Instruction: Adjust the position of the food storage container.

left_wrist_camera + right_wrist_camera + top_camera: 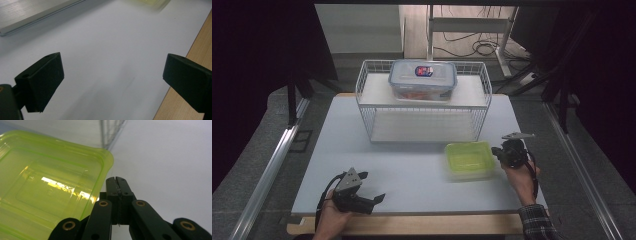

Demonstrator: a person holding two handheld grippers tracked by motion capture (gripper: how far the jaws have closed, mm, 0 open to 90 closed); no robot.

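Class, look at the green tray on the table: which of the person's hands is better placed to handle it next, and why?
Probably the right. The right gripper, jaws shut, sits right beside the green tray, while the left gripper, open, rests apart from it near the table's front edge.

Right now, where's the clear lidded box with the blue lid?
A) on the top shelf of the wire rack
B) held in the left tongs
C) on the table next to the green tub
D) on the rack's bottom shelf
A: the high view shows the clear lidded box sitting on the top shelf of the wire rack, behind the green tub, which lies on the table.
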